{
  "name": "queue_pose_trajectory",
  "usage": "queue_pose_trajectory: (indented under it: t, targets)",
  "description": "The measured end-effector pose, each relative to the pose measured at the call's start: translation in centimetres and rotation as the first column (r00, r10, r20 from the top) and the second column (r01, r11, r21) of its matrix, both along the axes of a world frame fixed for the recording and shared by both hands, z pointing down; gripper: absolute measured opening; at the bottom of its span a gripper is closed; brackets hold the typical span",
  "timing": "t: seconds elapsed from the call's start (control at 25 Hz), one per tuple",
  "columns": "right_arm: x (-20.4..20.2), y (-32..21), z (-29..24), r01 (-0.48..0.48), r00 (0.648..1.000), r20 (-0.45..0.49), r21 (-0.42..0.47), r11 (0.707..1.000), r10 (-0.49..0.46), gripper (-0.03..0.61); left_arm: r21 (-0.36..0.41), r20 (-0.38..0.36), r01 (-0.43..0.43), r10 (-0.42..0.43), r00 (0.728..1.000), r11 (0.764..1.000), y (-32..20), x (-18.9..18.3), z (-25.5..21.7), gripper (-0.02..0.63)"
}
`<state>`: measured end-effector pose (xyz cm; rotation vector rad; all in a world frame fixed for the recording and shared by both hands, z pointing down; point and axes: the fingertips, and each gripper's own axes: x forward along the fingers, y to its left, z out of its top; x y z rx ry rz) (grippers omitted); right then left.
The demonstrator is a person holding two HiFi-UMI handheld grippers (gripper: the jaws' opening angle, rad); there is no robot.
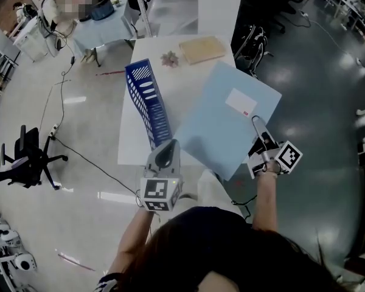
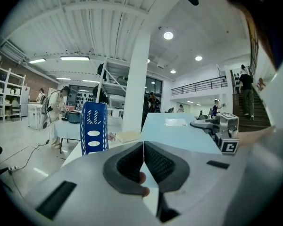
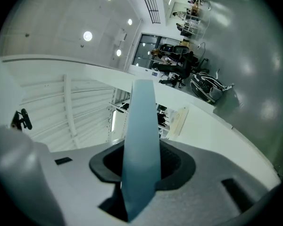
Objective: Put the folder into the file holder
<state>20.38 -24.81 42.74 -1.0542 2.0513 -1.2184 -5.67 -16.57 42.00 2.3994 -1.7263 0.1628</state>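
Carrying step: right claw (image 1: pixel 255 123) is gripping the pale blue folder (image 1: pixel 222 123) by its edge above the bench (image 1: pixel 132 146) beside the blue file holder (image 1: pixel 147 99), left claw (image 1: pixel 170 147) closed empty; next likely needs tipping the folder upright over the holder.

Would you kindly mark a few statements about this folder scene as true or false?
1. The light blue plastic folder is clamped in the right gripper. True.
2. The folder already stands inside the dark blue perforated file holder. False: it is held above the white table, beside the holder.
3. The left gripper has its jaws together with nothing between them. True.
4. The file holder lies flat on its side. False: it stands upright on the table.
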Motion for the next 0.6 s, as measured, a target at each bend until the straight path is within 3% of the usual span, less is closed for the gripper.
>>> queue_pose_trajectory:
  t: [0.28,0.6]
  targets:
    - [-1.7,2.0,-1.9,0.001,1.000,-0.014,0.049,0.999,0.000,0.147,0.029,0.010,0.003,-0.003,1.000,1.000,2.3,-1.3,-0.5,0.006]
    - [-4.0,3.8,-5.3,-0.023,0.994,-0.100,0.141,0.990,0.037,0.147,0.037,0.011,0.005,-0.005,1.000,0.999,4.4,-3.0,-1.0,0.006]
